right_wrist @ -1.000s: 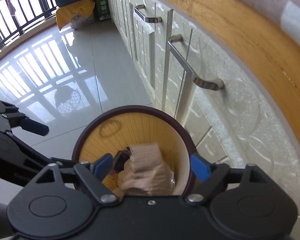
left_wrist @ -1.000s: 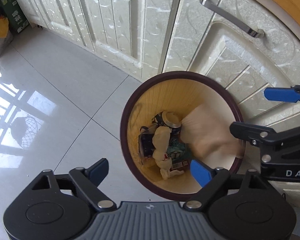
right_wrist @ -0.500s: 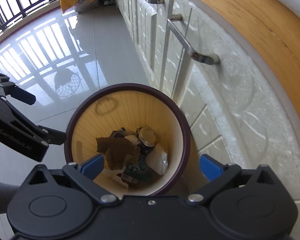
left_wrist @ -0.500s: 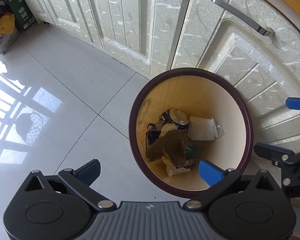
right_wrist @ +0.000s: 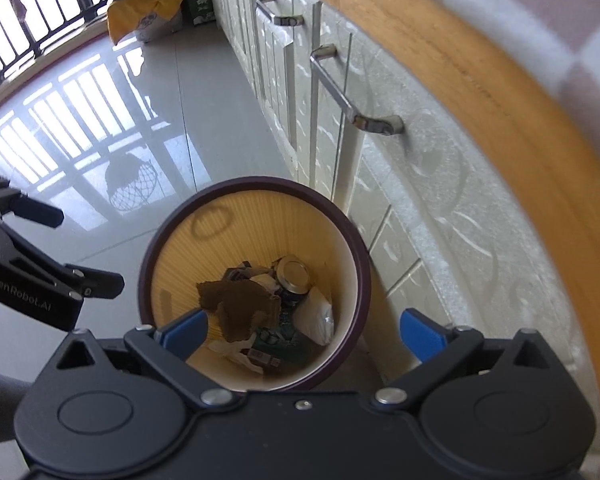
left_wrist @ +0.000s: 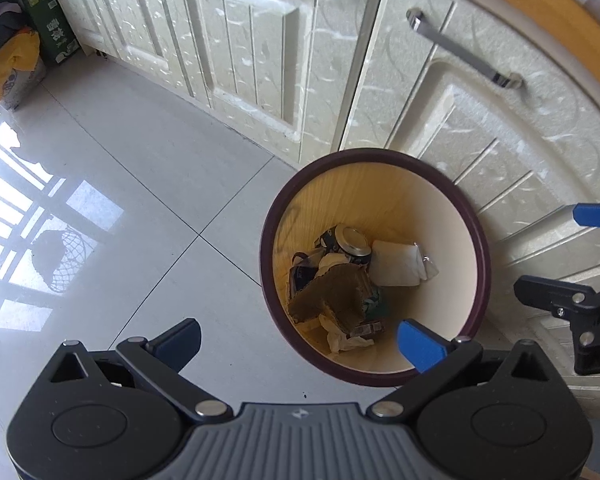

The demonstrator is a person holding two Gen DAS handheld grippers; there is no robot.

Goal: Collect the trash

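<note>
black tool (left_wrist: 298,342), blue fingertips (left_wrist: 420,344), silver screws, white lettering

Bright daylight, window glare on floor (left_wrist: 100,184), fisheye-warped edges, countertop (right_wrist: 500,80) blurred

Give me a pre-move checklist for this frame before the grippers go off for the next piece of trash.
1. Left gripper empty, jaws wide apart: ok.
2. Right gripper empty, jaws wide apart: ok.
3. Torn brown cardboard lies inside the trash bin, on top of the other rubbish: ok.
4. Nothing hangs over the bin's rim; can and white bag sit low at the bottom: ok.
5. Bin stands upright on the tiled floor by the cabinet doors: ok.
6. Next piece of trash located: cannot tell, none shows on the visible floor.
</note>
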